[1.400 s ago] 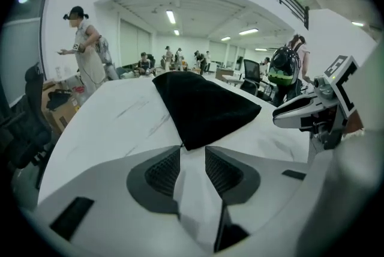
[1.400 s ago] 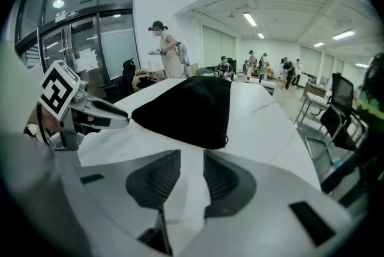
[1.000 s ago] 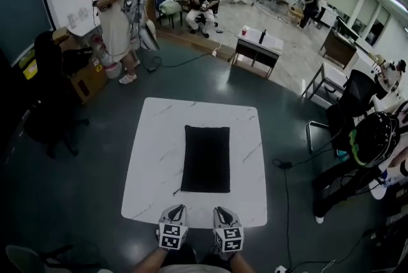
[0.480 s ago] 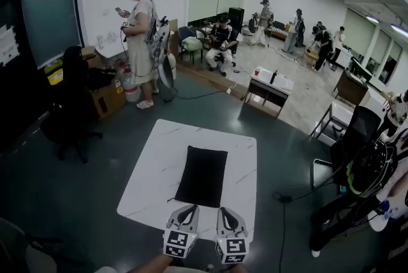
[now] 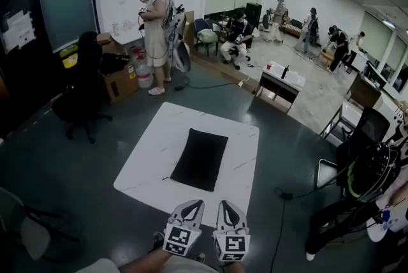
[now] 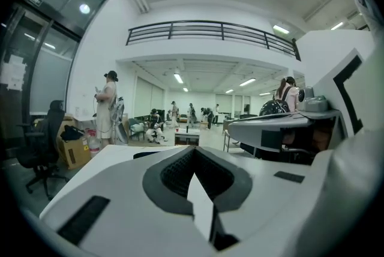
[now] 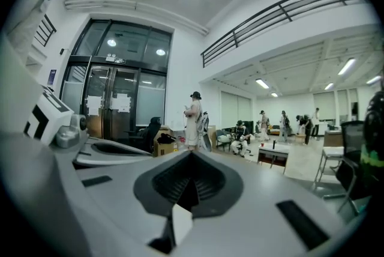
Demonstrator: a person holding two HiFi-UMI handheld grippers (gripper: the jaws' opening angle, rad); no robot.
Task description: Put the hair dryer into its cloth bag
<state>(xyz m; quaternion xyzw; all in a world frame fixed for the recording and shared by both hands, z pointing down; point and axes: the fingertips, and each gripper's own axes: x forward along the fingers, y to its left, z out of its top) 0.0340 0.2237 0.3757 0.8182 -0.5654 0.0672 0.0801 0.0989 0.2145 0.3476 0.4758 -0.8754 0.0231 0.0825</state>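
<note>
Centrally black bag (image 5: 200,159) flat on white table (image 5: 152,154), grey floor (image 5: 57,166)

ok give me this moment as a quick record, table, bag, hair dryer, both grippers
table: white marble-look top, bag lying on it
cloth bag: black, flat, mid-table, no gripper on it
hair dryer: not visible anywhere
left gripper: shut, empty, held off the table's near edge
right gripper: shut, empty, beside the left one
</note>
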